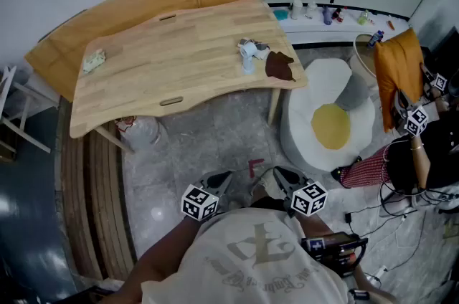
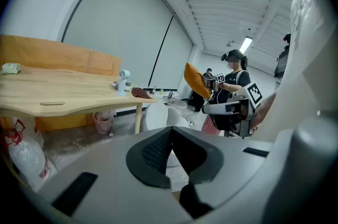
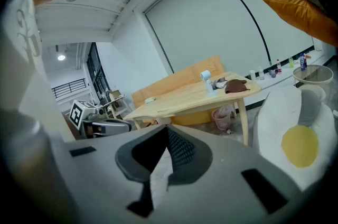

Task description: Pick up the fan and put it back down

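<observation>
While both claws hung well short of the table (image 1: 165,59), the left gripper (image 2: 171,129) and the right gripper (image 3: 167,128) were each clenched on nothing. Under the table stood a small pink bin (image 2: 103,122), its contents unreadable, and a bulging white plastic bag (image 1: 140,130). The small pale fan (image 1: 248,51) stood on the table's curved, wood-grained top near one end, beside a crumpled brown cloth (image 1: 280,66).

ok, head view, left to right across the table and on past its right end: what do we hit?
On the table: crumpled pale wad → fan → brown cloth. Past the table: fried-egg cushion on the floor → orange cushion.
</observation>
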`<state>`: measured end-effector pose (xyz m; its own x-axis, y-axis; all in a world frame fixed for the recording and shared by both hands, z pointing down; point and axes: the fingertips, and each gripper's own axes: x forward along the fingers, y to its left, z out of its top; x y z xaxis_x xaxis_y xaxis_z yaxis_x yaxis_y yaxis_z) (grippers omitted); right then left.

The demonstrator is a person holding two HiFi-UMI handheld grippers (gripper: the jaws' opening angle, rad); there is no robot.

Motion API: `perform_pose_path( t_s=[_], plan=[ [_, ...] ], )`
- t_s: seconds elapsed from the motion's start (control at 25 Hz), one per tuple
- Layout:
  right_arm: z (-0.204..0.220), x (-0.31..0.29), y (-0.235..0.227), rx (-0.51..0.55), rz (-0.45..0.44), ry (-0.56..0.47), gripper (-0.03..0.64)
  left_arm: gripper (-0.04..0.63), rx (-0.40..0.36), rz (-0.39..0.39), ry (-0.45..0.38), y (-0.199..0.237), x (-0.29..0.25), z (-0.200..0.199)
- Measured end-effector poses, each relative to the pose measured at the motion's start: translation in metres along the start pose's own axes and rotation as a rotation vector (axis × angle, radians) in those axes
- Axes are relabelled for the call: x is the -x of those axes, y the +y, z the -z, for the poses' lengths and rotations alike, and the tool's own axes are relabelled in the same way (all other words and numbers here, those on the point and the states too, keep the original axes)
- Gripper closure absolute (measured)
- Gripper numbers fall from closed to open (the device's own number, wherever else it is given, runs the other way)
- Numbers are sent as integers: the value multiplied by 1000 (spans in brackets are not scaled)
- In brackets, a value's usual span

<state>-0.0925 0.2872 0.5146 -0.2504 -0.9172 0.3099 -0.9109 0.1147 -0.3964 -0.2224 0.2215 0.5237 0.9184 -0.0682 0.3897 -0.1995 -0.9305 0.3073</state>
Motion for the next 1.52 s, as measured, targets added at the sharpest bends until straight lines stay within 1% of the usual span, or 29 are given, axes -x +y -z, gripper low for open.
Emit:
perform_pose_path(
  t_s=[0.12, 0.24, 0.64, 0.92, 1.16, 1.32, 1.52],
  plan=[
    [-3, 3, -2, -6, 8, -17, 603, 584, 3, -13, -1, 1, 3, 1],
    [-6, 6, -11, -35, 49, -45, 603, 584, 4, -18, -5, 2, 3, -1],
    [-8, 6, -23, -24, 90, -38, 603, 584, 8, -7, -7, 5, -10, -7],
    [-4, 15, -33, -33, 125, -28, 603, 584, 27, 23, -1, -4, -23, -2],
    [1, 22, -39, -44, 150, -5, 603, 584, 53, 53, 25, -14, -28, 13],
    [-1, 17, -47, -53, 145, 6, 603, 584, 69, 48, 41, -14, -32, 16],
    [-13, 1, -59, -62, 111, 13, 603, 584, 71, 27, 51, -3, -45, 6]
  ],
)
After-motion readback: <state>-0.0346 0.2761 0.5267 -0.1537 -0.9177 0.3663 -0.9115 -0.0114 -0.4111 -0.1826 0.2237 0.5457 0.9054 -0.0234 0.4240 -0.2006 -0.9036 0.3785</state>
